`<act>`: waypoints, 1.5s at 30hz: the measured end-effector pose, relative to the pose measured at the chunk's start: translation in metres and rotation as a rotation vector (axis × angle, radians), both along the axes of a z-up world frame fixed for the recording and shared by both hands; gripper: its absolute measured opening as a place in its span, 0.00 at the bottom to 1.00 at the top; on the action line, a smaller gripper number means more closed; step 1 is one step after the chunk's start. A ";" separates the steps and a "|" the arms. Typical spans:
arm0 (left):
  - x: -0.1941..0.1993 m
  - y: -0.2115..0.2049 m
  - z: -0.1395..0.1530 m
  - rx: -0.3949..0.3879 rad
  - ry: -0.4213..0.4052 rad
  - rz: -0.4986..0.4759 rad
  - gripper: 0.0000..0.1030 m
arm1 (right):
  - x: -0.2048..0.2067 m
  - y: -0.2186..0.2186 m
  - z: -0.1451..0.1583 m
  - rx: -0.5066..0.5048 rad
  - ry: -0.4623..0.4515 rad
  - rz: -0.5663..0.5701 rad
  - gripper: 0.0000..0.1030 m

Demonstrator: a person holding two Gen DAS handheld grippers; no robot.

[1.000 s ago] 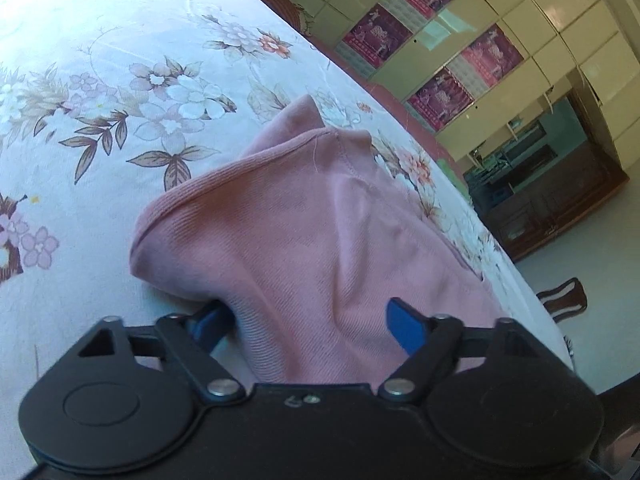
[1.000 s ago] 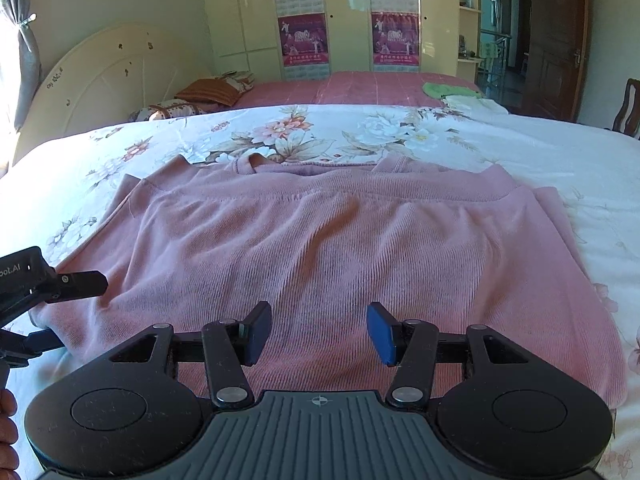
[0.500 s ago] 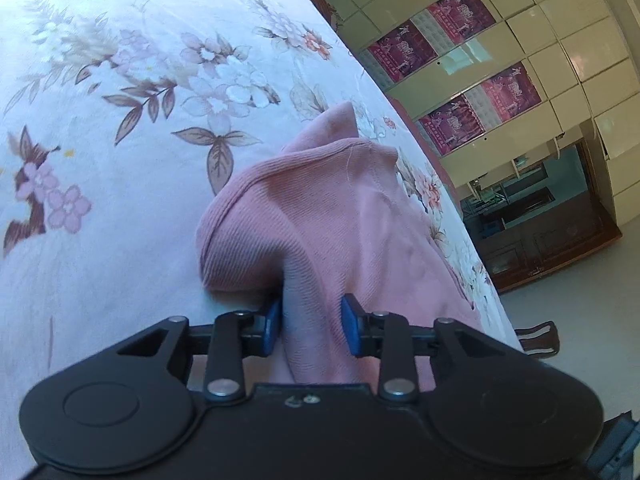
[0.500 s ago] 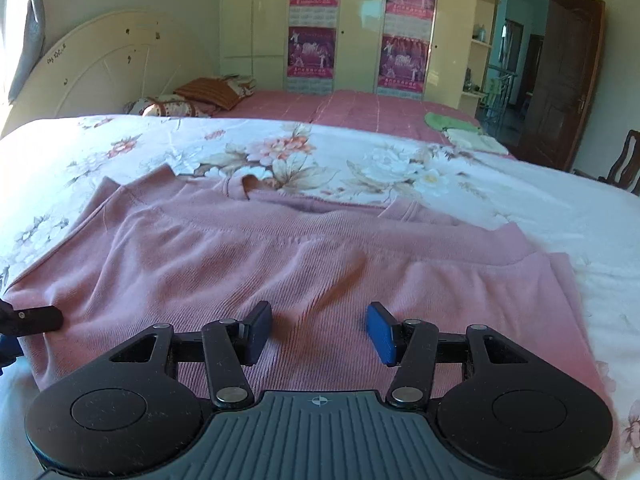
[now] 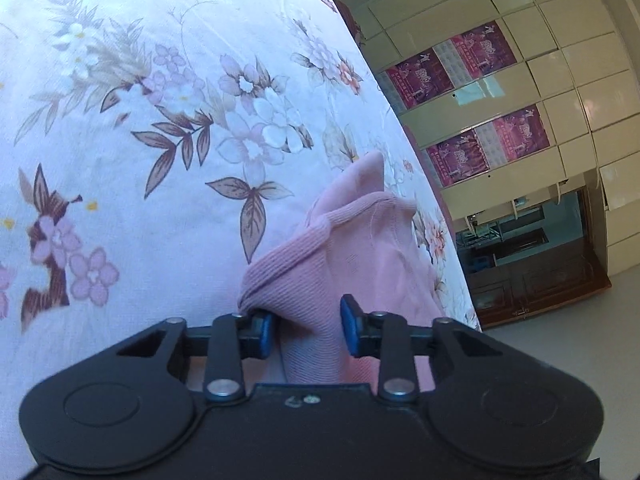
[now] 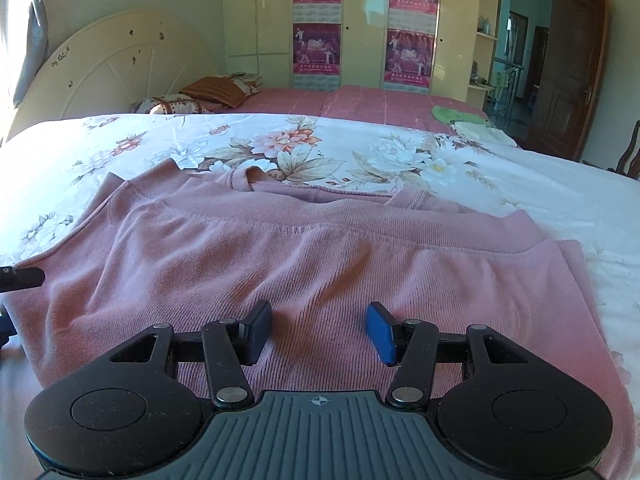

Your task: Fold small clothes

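A pink ribbed sweater [image 6: 320, 260] lies spread flat on the floral bedsheet [image 6: 520, 184], its neckline at the far side. In the left wrist view, a bunched fold at the sweater's [image 5: 360, 248] side edge stands up between the blue pads of my left gripper [image 5: 306, 332]. Those jaws are closing and both pads touch the cloth. One black finger of that gripper shows at the left edge of the right wrist view. My right gripper [image 6: 320, 334] hangs open just over the near hem, with cloth beneath it and nothing between its pads.
Beyond the sheet lie a pink bedspread [image 6: 360, 100], pillows [image 6: 208, 94] by a cream headboard [image 6: 120, 68], and a green cloth [image 6: 456, 114]. A wardrobe with posters [image 6: 360, 20] lines the back wall. A brown door [image 6: 568, 72] and a chair [image 6: 630, 152] stand at the right.
The left jaws have narrowed from wide open onto the sweater's edge fold, and that gripper has rolled and shifted along the bed. The right gripper moved slightly nearer the hem, jaws unchanged.
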State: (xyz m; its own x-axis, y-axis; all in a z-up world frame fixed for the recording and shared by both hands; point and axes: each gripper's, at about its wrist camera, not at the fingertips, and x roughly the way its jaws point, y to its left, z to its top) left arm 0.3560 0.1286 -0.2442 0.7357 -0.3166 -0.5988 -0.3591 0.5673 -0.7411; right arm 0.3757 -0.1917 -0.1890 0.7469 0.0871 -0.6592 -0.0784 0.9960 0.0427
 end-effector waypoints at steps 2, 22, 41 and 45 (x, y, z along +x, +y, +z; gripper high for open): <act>0.001 -0.002 -0.002 0.017 -0.001 -0.007 0.22 | 0.001 0.001 0.000 -0.005 -0.002 0.001 0.51; 0.026 -0.168 0.119 0.332 -0.444 -0.571 0.13 | -0.015 -0.040 0.004 0.088 -0.074 -0.082 0.51; -0.009 -0.279 0.059 0.353 -0.342 -0.962 0.68 | -0.083 -0.206 0.027 0.572 0.012 -0.339 0.51; -0.010 -0.247 0.073 0.406 -0.368 -0.845 0.68 | -0.068 -0.195 0.021 0.614 0.092 -0.304 0.51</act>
